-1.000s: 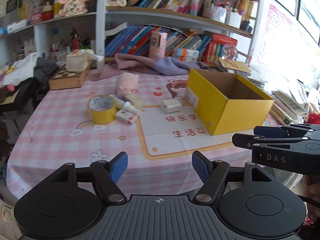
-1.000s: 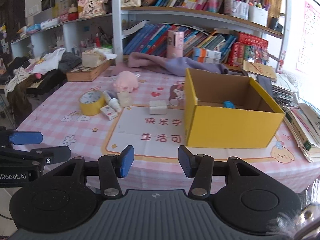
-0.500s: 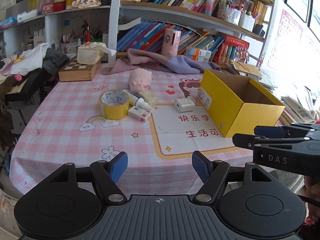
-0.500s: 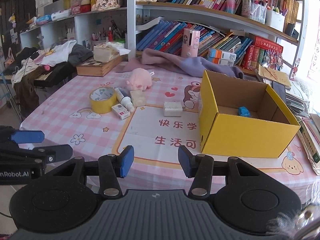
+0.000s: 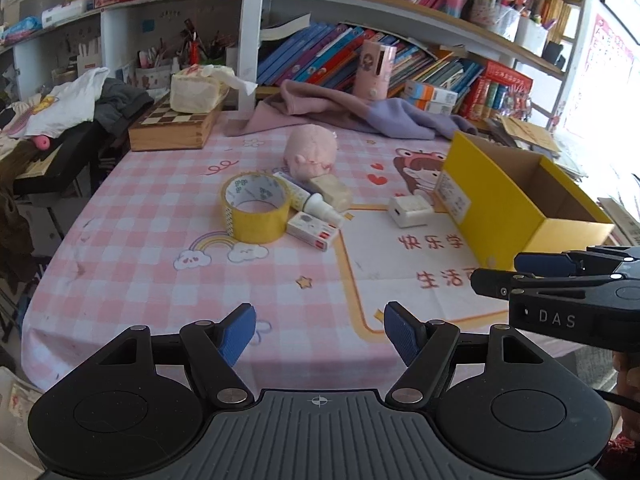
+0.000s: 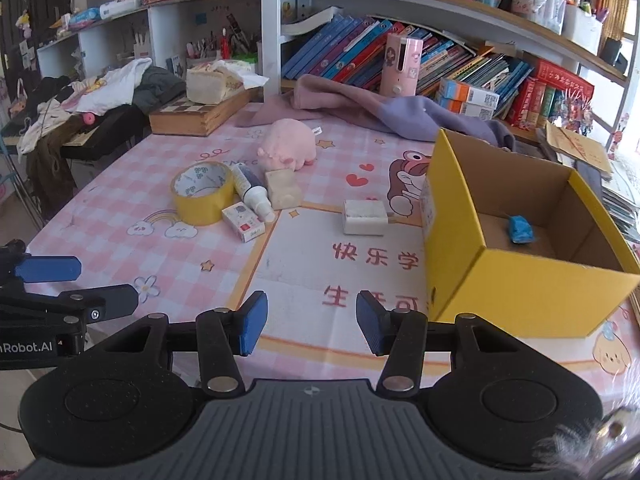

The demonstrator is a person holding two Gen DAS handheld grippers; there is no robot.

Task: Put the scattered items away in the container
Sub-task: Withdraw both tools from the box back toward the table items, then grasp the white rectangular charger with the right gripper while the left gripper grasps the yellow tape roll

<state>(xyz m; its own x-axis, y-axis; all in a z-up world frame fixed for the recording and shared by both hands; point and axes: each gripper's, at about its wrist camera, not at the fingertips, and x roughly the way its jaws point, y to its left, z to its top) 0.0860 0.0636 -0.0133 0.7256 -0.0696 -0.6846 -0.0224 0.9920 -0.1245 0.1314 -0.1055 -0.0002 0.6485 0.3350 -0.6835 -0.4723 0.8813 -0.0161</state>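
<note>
Yellow box (image 6: 516,280): open-topped, standing on the pink checked tablecloth (image 6: 120,208), landmark for all below.
Blue toy car (image 6: 520,230): already inside the box, on its floor.
White block (image 6: 365,217): just left of the box, apart from its wall.
Cream block (image 6: 283,189): farther left of the box, touching the pink plush (image 6: 286,149) behind it.
White bottle (image 6: 253,192): lying left of the cream block.
Small red-and-white carton (image 6: 243,227): just in front of the bottle.
Yellow tape roll (image 6: 203,193): farthest left of the box, flat.
Left gripper (image 5: 319,334): jaws parted, empty, over the near edge, well left of the box.
Right gripper (image 6: 308,323): jaws partly spread, nothing between, near the box's front corner.
</note>
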